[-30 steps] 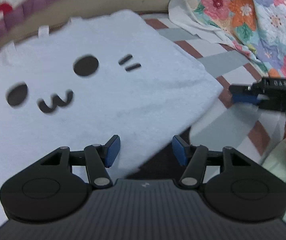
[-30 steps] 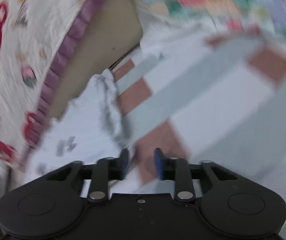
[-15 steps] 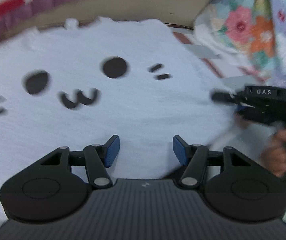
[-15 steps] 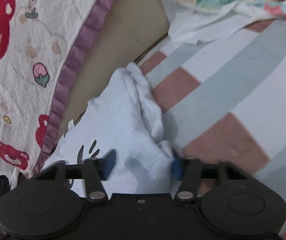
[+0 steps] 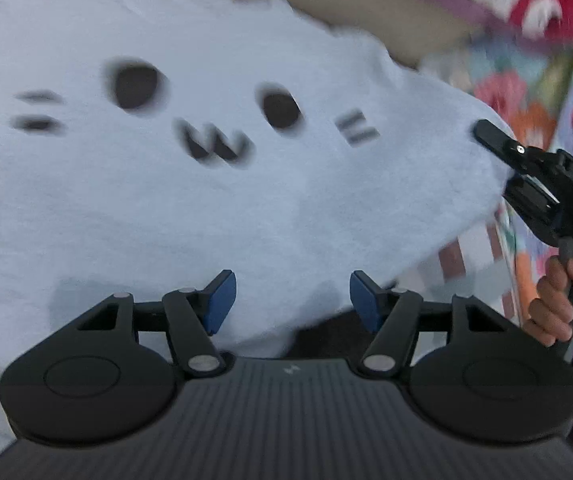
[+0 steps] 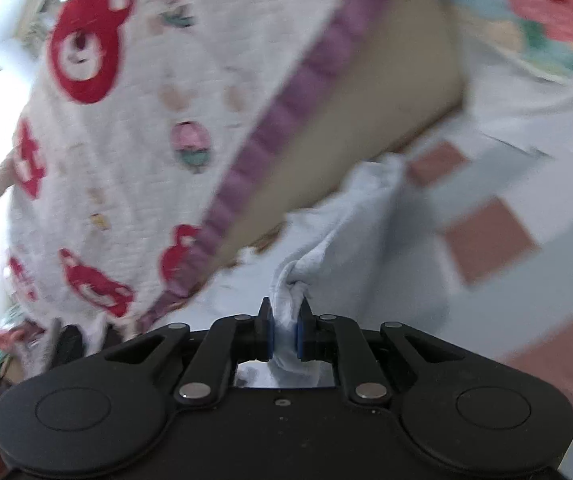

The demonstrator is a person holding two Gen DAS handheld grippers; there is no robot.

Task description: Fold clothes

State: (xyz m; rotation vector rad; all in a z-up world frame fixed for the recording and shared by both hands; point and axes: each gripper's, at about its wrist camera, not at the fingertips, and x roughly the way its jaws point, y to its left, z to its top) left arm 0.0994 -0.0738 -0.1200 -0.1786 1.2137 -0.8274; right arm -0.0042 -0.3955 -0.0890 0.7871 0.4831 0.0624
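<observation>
**Right jaws pinching the towel's edge, left jaws spread above it**

Nearest to me in the right wrist view, my right gripper (image 6: pixel 285 330) has its blue pads pressed onto a bunched fold of the pale blue towel (image 6: pixel 342 236). The cloth is squeezed thin between them and rises away from the pinch toward the far right, where its lifted edge hangs over the checked sheet (image 6: pixel 486 240) of brown, grey and white squares. To the far left stands a white quilt (image 6: pixel 134 128) with red bears and a purple ruffled border, and behind that border a plain tan panel (image 6: pixel 366 128).

In the left wrist view, my left gripper (image 5: pixel 292 300) has its jaws spread, with nothing between the pads; the towel (image 5: pixel 166 208) lies just beyond and under them. The towel fills most of this view, its printed face showing two dark round eyes, a small curved mouth and short whisker strokes. At the right edge my other gripper (image 5: pixel 498 142) reaches in from the right and meets the towel's right border, with a hand (image 5: pixel 558 300) wrapped around its handle. Far right, past that, is a flowered blanket (image 5: pixel 526 104); this part is blurred.
</observation>
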